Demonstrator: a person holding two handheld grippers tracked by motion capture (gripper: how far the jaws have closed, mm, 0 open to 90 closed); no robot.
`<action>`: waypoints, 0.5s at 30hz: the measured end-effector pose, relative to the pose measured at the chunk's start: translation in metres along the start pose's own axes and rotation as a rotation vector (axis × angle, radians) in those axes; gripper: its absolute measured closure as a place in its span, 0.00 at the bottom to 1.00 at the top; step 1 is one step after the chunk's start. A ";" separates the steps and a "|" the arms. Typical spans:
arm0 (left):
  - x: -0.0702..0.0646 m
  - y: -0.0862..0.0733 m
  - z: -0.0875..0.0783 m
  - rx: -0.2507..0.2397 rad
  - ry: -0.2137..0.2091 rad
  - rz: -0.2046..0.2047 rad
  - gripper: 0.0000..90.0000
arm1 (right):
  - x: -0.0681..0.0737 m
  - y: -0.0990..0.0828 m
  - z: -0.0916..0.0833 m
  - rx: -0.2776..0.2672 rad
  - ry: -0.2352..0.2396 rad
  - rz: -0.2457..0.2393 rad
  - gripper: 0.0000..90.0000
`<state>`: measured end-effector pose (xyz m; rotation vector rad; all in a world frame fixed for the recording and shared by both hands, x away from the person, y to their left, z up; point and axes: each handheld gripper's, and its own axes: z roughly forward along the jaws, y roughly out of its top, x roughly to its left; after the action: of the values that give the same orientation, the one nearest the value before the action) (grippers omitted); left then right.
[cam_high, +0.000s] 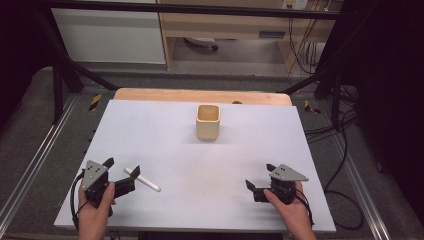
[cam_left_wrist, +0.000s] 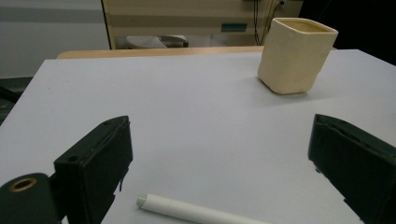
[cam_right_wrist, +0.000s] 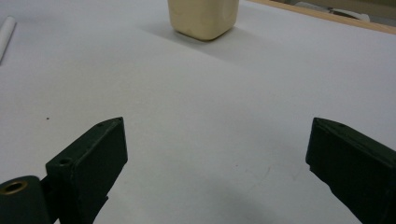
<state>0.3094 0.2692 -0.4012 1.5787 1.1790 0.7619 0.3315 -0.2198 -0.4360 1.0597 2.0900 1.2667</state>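
Observation:
A cream square cup (cam_high: 208, 122) stands upright toward the back middle of the white table top (cam_high: 165, 145). A white marker-like stick (cam_high: 143, 179) lies flat at the front left. My left gripper (cam_high: 121, 168) is open, its jaws either side of the stick's near end without touching it. In the left gripper view the stick (cam_left_wrist: 196, 211) lies low between the two black jaws, with the cup (cam_left_wrist: 295, 53) far ahead on the right. My right gripper (cam_high: 259, 176) rests open at the front right with nothing between its jaws. Ahead of it the cup (cam_right_wrist: 203, 17) stands at the top.
A wooden strip (cam_high: 202, 96) runs along the table's far edge. Black frame posts and cables (cam_high: 345, 150) stand beside the table on the right. A white cabinet (cam_high: 110, 37) and shelving sit beyond on the floor.

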 end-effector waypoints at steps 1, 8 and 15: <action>0.000 0.000 0.000 0.002 0.002 -0.001 0.08 | 0.000 0.000 0.000 0.000 0.000 0.000 0.06; 0.000 -0.001 -0.001 0.016 0.004 0.005 0.08 | 0.011 0.002 0.001 0.010 0.036 -0.037 0.06; 0.000 -0.001 -0.002 0.018 0.004 0.009 0.08 | 0.018 0.003 0.001 0.016 0.056 -0.043 0.06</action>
<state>0.3074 0.2694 -0.4017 1.5987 1.1850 0.7624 0.3221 -0.2039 -0.4338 0.9912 2.1562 1.2750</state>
